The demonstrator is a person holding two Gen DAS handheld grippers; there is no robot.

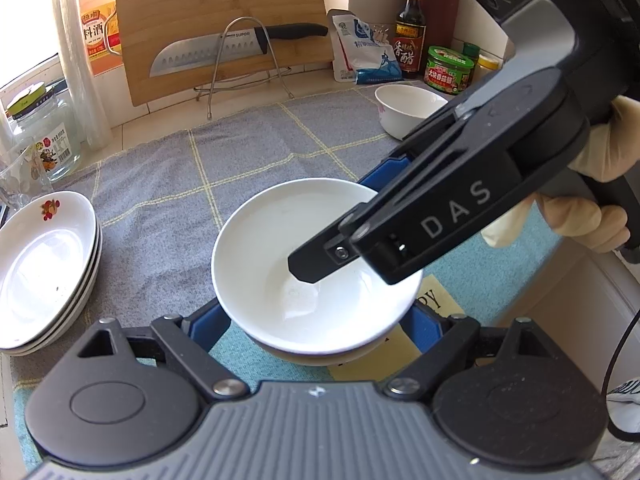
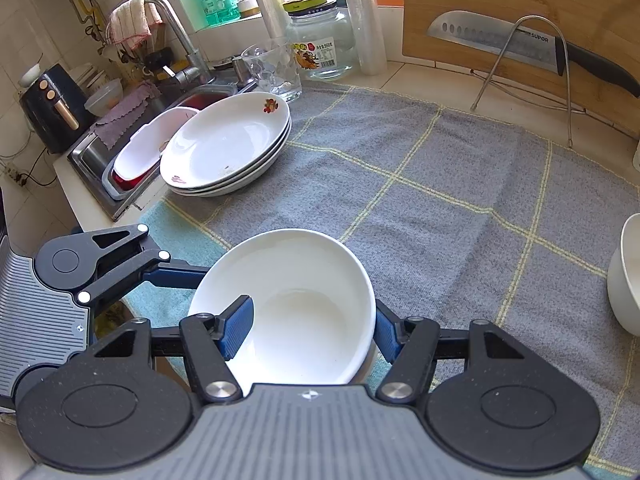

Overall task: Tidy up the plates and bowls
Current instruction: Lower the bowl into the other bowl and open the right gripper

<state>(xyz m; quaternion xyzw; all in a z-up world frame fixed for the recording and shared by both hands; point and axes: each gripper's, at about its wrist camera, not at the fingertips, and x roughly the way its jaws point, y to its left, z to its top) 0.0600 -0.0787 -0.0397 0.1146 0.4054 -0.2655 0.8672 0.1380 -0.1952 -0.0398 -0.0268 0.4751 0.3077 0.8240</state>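
White ceramic bowl (image 2: 296, 304) sits near the front edge of a grey checked cloth (image 2: 440, 200) on the bench. It appears to rest on a second bowl (image 1: 320, 358), seen only as a rim underneath in the left wrist view.

Right gripper (image 2: 304, 326): one blue pad inside the bowl wall, the other outside, jaws clenched on the rim. Left gripper (image 1: 320, 320): jaws spread wide either side of the bowls; can't tell if they touch.

Done so far, by my reading: three flowered plates stacked (image 2: 228, 148) at the cloth's left edge by the sink (image 2: 100, 164), w/ bowls starting to nest.

Left to do: one more white bowl (image 1: 404, 110) stands apart at the far right, near the sauce bottles (image 1: 410, 28).
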